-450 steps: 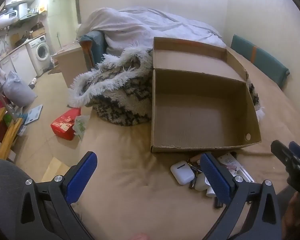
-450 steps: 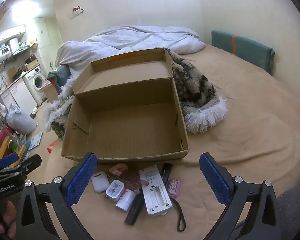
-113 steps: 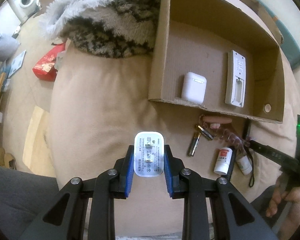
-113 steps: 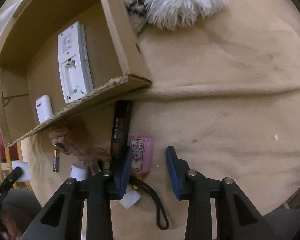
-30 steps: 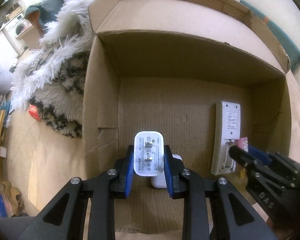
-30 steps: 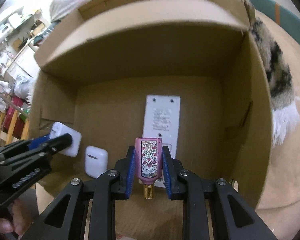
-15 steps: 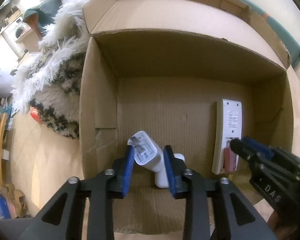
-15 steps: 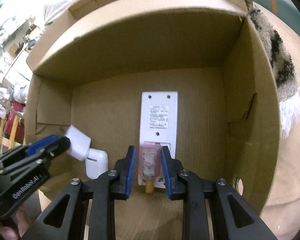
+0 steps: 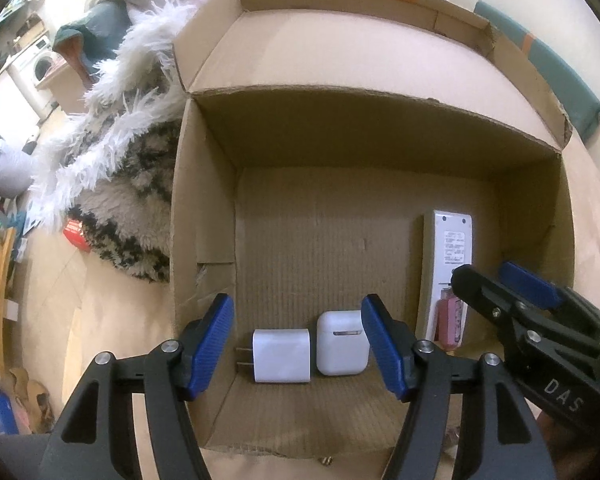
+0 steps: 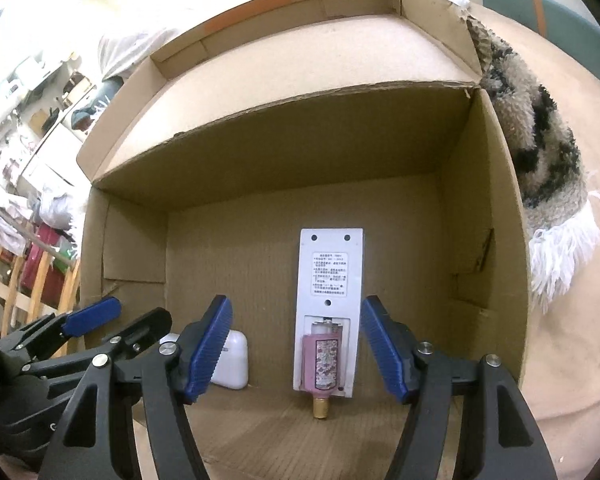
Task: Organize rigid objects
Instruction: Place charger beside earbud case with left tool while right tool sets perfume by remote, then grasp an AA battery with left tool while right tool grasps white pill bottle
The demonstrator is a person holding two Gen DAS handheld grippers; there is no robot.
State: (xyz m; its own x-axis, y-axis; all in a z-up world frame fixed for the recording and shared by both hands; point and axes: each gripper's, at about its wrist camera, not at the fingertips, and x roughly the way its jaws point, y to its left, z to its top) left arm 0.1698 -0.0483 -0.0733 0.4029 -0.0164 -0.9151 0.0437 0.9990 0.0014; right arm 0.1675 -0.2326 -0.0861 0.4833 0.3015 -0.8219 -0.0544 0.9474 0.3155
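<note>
An open cardboard box (image 9: 204, 216) (image 10: 484, 216) lies on the tan bed. On its floor lie a white plug charger (image 9: 282, 356), a white earbud case (image 9: 342, 342) (image 10: 230, 360), a white remote (image 9: 452, 252) (image 10: 330, 272) face down, and a pink floral bottle (image 10: 325, 364) (image 9: 450, 320) resting on the remote's near end. My left gripper (image 9: 298, 348) is open and empty just above the charger and the case. My right gripper (image 10: 296, 348) is open and empty above the pink bottle. The right gripper shows at the right of the left wrist view (image 9: 512, 300).
A shaggy black and white blanket (image 9: 112, 184) (image 10: 540, 136) lies against the box's left and back sides. The box lid (image 9: 340, 48) stands open behind. A teal cushion (image 9: 556, 76) is at the wall. Floor clutter lies to the left of the bed.
Both grippers have opened inside the box. The left let go of the charger, which now lies flat beside the earbud case. The right let go of the pink bottle onto the remote.
</note>
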